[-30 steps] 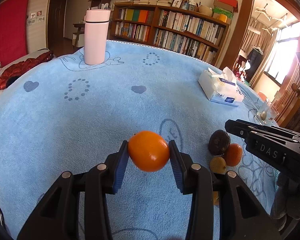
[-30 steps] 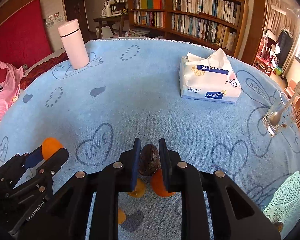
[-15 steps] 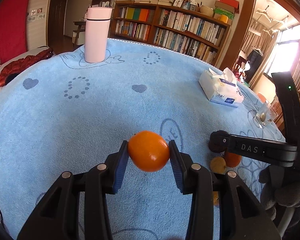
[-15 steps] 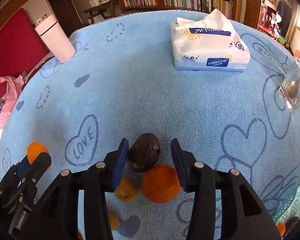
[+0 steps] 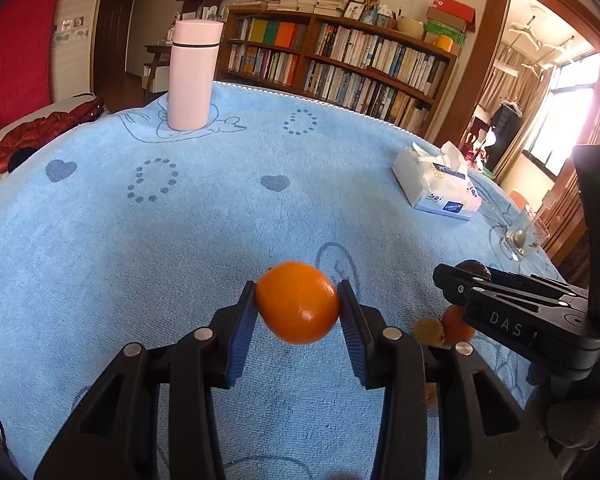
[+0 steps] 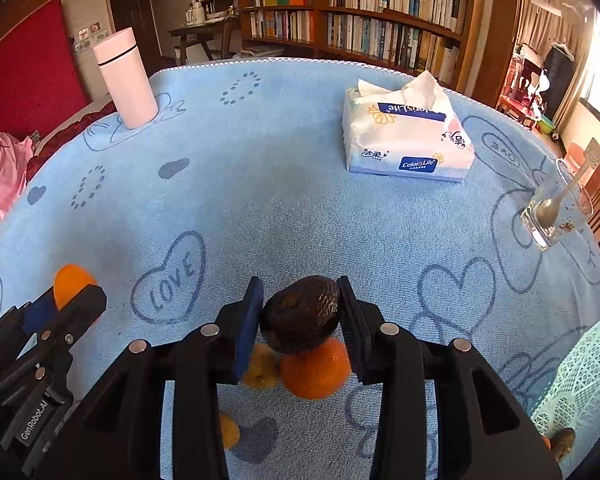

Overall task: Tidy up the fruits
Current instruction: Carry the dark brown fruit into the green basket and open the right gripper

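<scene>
1. The left gripper [image 5: 298, 306] is pointing downward at a slant over the near part of the blue-towelled table [image 5: 180, 232], its blue pads [image 5: 242, 332] pressing both sides of an orange [image 5: 297, 302] and holding it clear of the cloth.
2. The right gripper [image 6: 300, 312] is tilting more steeply down toward the near edge of the table, and its jaws are closing around a dark avocado [image 6: 300, 314]; both pads are touching the fruit's sides.
3. Directly beneath the avocado, a second orange [image 6: 315, 372] and a small yellowish fruit [image 6: 262, 370] are lying side by side on the towel, with another small yellow-orange fruit [image 6: 229, 432] nearer still.
4. A white lattice basket [image 6: 576, 380] is sitting at the near right edge, holding a brown fruit [image 6: 562, 442] at its rim.
5. A pink flask [image 6: 125, 78] is standing upright at the far left edge, a tissue pack [image 6: 404, 140] is lying toward the far right, and a glass with a spoon [image 6: 556, 212] is standing at the right edge.
6. In the left wrist view, the right gripper is reaching in from the right, well apart from the held orange.
</scene>
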The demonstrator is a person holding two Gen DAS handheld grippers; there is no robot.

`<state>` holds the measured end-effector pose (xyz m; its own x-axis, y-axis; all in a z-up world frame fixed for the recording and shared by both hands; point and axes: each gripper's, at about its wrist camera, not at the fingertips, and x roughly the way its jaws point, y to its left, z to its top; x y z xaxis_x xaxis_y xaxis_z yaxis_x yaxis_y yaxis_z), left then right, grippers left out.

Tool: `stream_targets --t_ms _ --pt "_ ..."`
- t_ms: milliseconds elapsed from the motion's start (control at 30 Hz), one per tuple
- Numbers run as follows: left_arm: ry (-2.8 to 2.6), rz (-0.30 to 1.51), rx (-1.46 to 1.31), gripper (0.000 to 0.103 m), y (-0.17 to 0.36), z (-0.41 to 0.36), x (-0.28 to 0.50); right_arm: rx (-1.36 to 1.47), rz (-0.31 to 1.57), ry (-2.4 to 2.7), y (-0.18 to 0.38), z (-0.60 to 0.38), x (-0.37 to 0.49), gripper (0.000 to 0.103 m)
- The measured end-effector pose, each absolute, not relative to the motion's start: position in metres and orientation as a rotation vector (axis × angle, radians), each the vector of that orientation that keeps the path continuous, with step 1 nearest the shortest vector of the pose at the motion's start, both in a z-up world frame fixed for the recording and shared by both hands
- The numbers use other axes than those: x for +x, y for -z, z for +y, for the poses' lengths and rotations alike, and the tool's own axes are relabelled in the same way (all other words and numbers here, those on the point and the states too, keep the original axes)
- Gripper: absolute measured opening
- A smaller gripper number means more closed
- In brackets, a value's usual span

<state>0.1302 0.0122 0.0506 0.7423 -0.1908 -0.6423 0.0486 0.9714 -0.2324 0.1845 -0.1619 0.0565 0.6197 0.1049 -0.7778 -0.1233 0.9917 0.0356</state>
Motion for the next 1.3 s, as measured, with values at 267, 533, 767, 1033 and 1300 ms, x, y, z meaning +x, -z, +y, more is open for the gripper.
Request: stream_targets --t_ms 267,533,767,1033,1300 --pt "0.154 0.702 -0.187 0.041 -0.055 0.005 0.124 0.037 0.821 -0.068 -0.083 -0.195 0.146 0.039" --pt "0.182 0.679 -0.156 0.041 -0.060 -0.007 0.115 0.091 0.779 0.059 -0.091 -0.238 0.106 0.039" --pt "0.213 0.659 -0.125 0.041 -0.064 -0.020 0.106 0.158 0.781 0.187 -0.086 -0.286 0.078 0.039" --pt "0.241 0.642 -0.090 0.041 -0.067 -0.034 0.097 0.199 0.791 0.295 -0.074 -0.320 0.056 0.039" --pt "0.254 0.633 -0.046 0.041 -0.066 -0.046 0.092 0.121 0.745 0.409 -0.074 -0.328 0.042 0.059"
